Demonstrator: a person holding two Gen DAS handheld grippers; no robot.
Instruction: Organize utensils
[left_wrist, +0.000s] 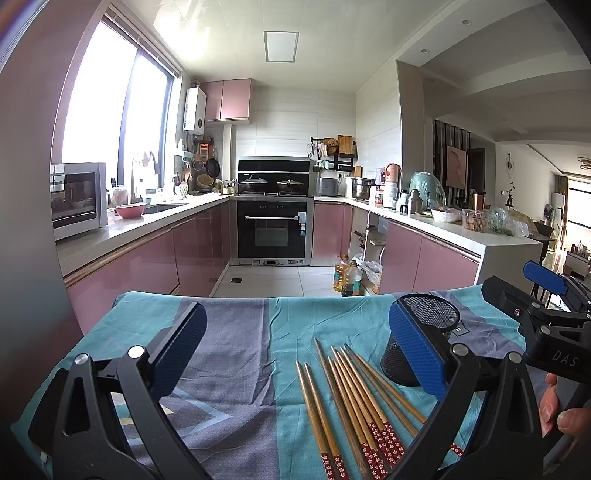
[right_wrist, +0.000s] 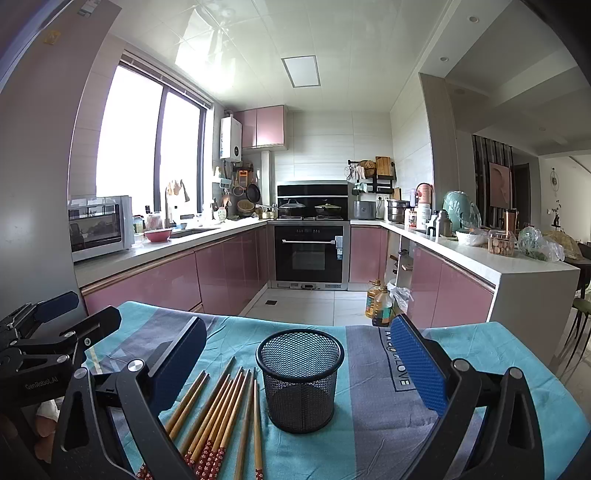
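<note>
Left gripper: blue-padded fingers spread wide, nothing between them, hovering over the cloth. Right gripper: also spread wide, empty, with the mesh cup sitting between its fingers in frame but not touched.

Writing: left wrist view reads "DAS" on the right gripper's black body at the frame's right edge. Right wrist view reads "GenRobot.AI" on the left gripper's body at frame left. Cloth has a printed strip ending in "LOVE"; chars before it not legible. The strip's text only reads from right view.

Counts: chopsticks, approx 10 wooden sticks, red floral handle ends; some overlap so exact no. uncertain. 1 black mesh cup, upright, empty as far as visible. Sticks lie flat on the cloth just beside the cup, on its left seen from right gripper, tips pointing away toward the kitchen.

View diffs: left view has the cup partly hidden behind its own right finger; right view shows the cup whole, incl. its open mouth. Left view also catches a hand on the right gripper's handle.

Bkgd: 2 oil bottles on the floor by the pink cabinets, 1 built-in oven, 2 lidded pots on the hob, 1 microwave on the left counter, 1 pink bowl near the sink.
</note>
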